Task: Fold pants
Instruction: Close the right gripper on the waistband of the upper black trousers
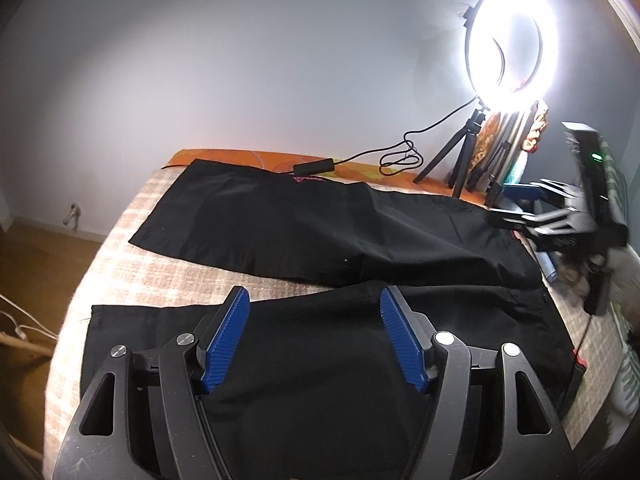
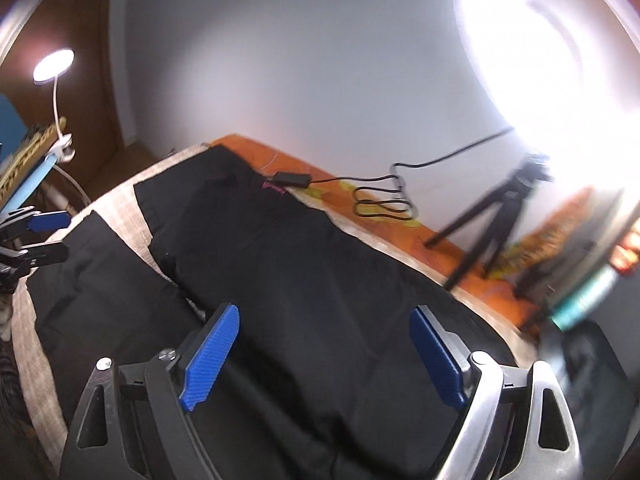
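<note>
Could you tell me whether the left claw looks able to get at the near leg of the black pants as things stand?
Probably yes. The left claw is open right above the near leg of the black pants, which lies flat on the bed with nothing lying on it.

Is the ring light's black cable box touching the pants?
Apart. The left wrist view shows orange sheet between the cable box and the pants.

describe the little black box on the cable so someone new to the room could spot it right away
Start at the bright ring light on its small tripod by the wall. Follow its black cable down along the orange strip at the far edge of the bed. The inline control box lies there, just beyond the black pants: small, oblong, with cable leaving both ends.
</note>
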Demonstrator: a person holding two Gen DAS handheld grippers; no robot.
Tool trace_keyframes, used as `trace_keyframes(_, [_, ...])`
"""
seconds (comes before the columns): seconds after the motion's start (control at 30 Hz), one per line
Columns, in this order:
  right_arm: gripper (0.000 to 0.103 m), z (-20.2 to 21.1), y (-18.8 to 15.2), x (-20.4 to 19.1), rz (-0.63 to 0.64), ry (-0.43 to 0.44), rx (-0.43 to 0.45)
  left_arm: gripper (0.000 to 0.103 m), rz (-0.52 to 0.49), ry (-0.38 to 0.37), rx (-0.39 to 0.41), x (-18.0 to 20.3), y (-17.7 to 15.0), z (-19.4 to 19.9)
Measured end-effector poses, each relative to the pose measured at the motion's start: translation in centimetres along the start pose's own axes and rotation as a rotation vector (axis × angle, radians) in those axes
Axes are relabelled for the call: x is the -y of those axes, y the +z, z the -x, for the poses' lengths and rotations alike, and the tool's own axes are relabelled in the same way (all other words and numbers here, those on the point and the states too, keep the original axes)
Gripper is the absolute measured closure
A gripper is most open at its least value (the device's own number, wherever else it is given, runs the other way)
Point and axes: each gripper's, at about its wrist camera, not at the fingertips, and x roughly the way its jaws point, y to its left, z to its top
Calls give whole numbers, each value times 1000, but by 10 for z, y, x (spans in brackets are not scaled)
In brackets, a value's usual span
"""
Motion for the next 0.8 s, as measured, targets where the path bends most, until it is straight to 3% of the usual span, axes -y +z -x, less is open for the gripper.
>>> trace_keyframes(0.27, [28, -97, 42, 20, -17, 102, -92, 41, 19, -2, -5, -11, 3, -4])
trace_keyframes(0.53, [29, -170, 78, 15, 14, 173, -128, 41, 60, 24, 4, -32, 9, -7])
trace_keyframes(0.8, [29, -215, 86, 16, 8, 209, -181, 41, 104, 50, 1, -56, 13, -11])
